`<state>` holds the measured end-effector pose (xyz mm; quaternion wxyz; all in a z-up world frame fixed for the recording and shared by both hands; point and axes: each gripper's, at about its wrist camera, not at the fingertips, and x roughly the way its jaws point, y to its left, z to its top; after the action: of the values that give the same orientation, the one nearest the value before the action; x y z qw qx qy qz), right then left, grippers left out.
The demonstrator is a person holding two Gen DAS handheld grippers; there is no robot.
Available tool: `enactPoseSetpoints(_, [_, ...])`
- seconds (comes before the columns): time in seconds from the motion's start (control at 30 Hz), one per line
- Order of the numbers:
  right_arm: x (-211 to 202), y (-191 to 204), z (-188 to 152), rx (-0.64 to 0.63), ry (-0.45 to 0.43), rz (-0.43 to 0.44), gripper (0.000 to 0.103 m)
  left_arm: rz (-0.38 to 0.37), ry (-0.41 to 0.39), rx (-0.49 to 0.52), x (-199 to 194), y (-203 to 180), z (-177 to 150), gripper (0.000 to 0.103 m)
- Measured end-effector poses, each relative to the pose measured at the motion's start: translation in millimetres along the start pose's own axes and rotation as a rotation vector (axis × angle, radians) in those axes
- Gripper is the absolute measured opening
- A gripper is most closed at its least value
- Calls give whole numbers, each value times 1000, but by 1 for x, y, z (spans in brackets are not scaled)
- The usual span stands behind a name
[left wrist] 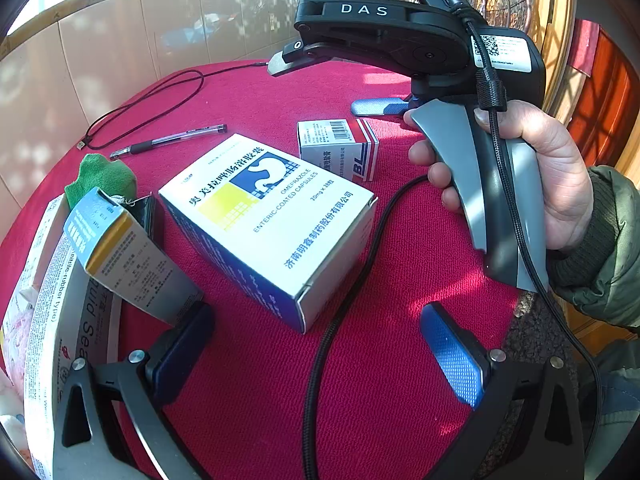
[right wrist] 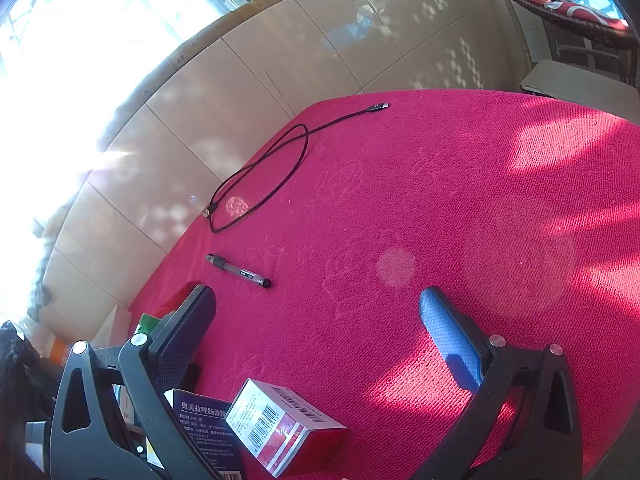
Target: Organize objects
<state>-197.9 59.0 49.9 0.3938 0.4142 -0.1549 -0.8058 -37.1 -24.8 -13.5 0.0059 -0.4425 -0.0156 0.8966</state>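
Here, three medicine boxes lie out on the red carpet-covered table (left wrist: 248, 92). The biggest is a white and blue cardboard box with a yellow square (left wrist: 272, 220), lying flat in the middle of the table, right in front of the left claw (left wrist: 320, 354). Behind it, a little apart, sits a small white box with red and blue stripes and a barcode (left wrist: 340, 148). To the left, a grey box with a blue and yellow end (left wrist: 128, 256) leans tilted, and its low corner is at the tip of the left claw's left finger (left wrist: 180, 352). I cannot tell if they touch. That claw's two fingers are spread wide apart, with nothing between them.

One green fuzzy cloth thing (left wrist: 102, 176) sits behind the grey box. One black and clear pen (left wrist: 168, 142) lies farther back, and one thin black cable in a loop (left wrist: 148, 108) lies near the table's far edge.

One hand (left wrist: 540, 176) in a green sleeve holds the right claw (right wrist: 320, 330) by its grey handle above the table. Its fingers are wide apart too, and hold nothing. In the right wrist view the small striped box lies just under it.

At the far left, a white round container with black print (left wrist: 48, 320) stands at the table's edge.
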Motion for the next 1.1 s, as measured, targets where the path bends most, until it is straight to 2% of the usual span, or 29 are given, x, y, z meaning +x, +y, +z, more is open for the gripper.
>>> enactPoseSetpoints(0.43, [2, 1, 0, 1, -1, 0, 103, 2, 0, 1, 0, 1, 0, 103])
enactPoseSetpoints(0.57, [3, 1, 0, 1, -1, 1, 103, 38, 0, 25, -20, -8, -7, 103])
enactPoseSetpoints(0.63, [3, 2, 0, 1, -1, 0, 103, 24, -21, 41, -27, -17, -8, 103])
enactPoseSetpoints(0.77, [4, 2, -1, 1, -1, 1, 103, 5, -140, 71, -64, -31, -1, 103])
enactPoseSetpoints(0.87, [4, 2, -1, 1, -1, 1, 103, -8, -255, 34, -106, -31, 5, 103])
enactPoseSetpoints(0.97, [4, 2, -1, 1, -2, 1, 103, 1, -393, -23, -154, -23, 6, 103])
enactPoseSetpoints(1.1, [5, 2, -1, 1, -2, 2, 103, 14, -537, -163, -211, 1, -3, 103])
